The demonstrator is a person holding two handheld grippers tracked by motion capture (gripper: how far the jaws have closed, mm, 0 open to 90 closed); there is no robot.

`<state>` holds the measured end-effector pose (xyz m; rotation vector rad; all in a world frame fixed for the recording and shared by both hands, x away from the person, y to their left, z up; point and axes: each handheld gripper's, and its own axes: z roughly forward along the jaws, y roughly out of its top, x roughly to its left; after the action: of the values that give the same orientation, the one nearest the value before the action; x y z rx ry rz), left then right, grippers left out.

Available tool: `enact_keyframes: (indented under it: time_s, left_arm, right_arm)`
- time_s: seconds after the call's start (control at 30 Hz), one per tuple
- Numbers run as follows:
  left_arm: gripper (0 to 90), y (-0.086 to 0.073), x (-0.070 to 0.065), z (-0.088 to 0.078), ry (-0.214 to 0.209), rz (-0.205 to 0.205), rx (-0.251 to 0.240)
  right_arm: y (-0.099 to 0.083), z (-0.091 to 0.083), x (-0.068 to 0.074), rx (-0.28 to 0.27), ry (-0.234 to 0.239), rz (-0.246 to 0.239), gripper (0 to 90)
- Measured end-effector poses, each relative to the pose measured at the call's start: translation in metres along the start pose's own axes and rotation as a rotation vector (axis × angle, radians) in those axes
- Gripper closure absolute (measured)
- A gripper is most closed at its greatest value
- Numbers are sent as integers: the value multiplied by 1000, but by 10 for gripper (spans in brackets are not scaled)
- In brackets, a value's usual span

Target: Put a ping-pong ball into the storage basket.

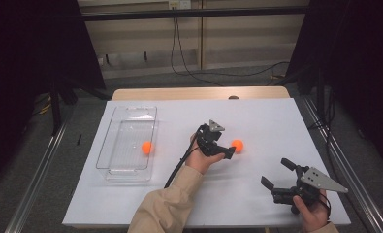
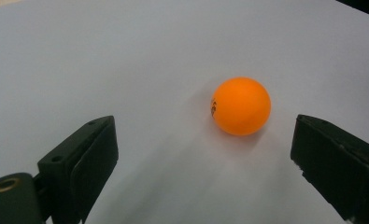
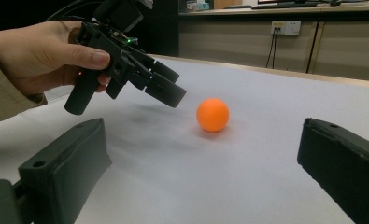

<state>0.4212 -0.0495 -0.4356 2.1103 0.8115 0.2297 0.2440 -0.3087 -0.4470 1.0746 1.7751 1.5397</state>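
Note:
An orange ball [image 1: 237, 145] lies on the white table sheet near the middle; it is also the orange ball [image 2: 241, 106] just ahead of the left jaws and the orange ball [image 3: 212, 115] farther off. My left gripper [image 1: 223, 148] hovers just left of it, open, nothing between its jaws; it appears as the left gripper [image 3: 166, 86] held by a hand. My right gripper [image 1: 275, 175] rests open near the front right. A second orange ball [image 1: 147, 147] lies inside the clear tray [image 1: 106, 145].
The clear plastic tray stands at the table's left. The white sheet [image 1: 266, 116] covers most of the table, whose wooden far edge [image 1: 199, 92] shows. Dark curtains flank both sides; cables hang at the back wall.

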Motion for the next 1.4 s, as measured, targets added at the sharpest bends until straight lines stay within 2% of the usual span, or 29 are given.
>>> enact_keyframes:
  time_s: [0.37,0.87,1.4]
  left_arm:
    - [73,4,-6,7,-14,16,-5]
    - [74,4,-7,13,-15,4,-10]
    - [91,7,-13,23,-33,19,-11]
  right_arm:
    - [0,0,-1,-1,-1,-5,12]
    - [0,0,-1,-1,0,-5,12]
    - [0,0,-1,-2,2,-5,12]
